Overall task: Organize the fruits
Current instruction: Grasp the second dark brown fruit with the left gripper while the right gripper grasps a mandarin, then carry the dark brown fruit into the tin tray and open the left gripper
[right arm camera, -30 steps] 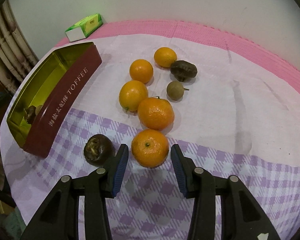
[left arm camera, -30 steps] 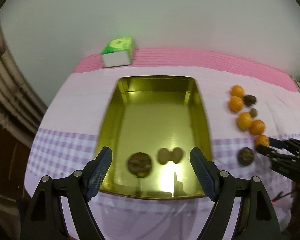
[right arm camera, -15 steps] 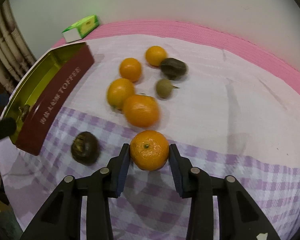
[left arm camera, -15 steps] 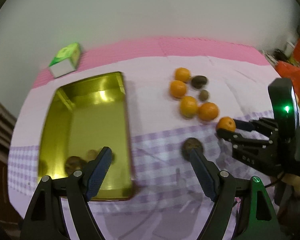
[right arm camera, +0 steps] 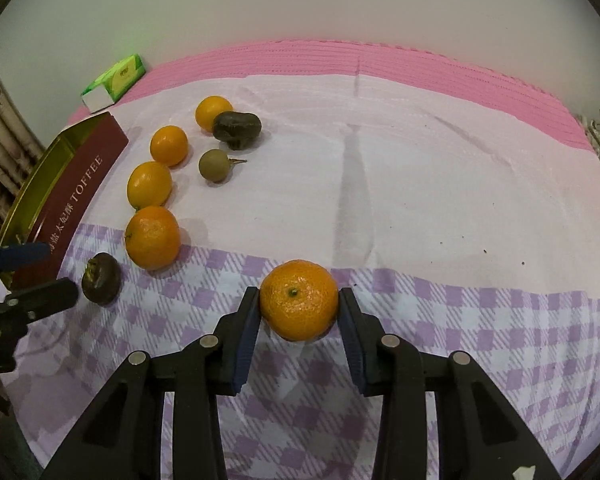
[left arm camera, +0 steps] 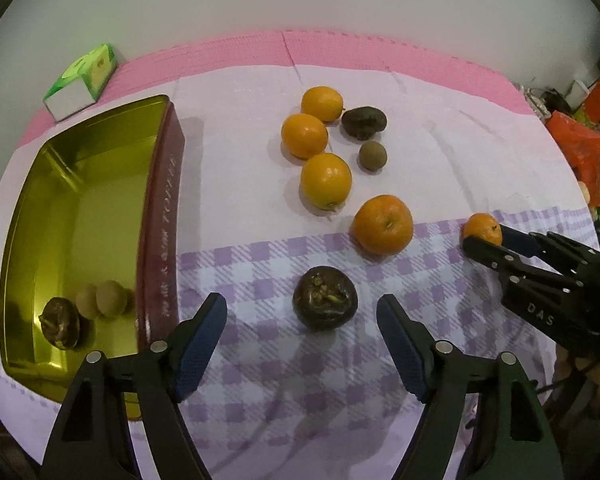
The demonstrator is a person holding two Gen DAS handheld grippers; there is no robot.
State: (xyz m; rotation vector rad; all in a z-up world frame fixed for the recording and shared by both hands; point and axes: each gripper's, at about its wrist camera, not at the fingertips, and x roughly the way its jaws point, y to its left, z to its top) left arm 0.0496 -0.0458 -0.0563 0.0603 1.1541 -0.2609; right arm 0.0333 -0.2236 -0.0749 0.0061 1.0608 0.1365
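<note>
We read this as a home: a cloth-covered surface (right arm camera: 420, 168) against a plain wall, a tissue pack (right arm camera: 114, 80) far left beyond the claw, household clutter (left arm camera: 580, 120) at right.

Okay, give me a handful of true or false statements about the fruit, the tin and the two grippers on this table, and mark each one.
1. The right gripper grips an orange. True.
2. The left gripper is clamped on the dark wrinkled fruit. False: its jaws stand open on either side of it, having just been closing.
3. The toffee tin holds only oranges. False: a dark fruit and two small tan ones.
4. Four oranges lie loose on the cloth. True.
</note>
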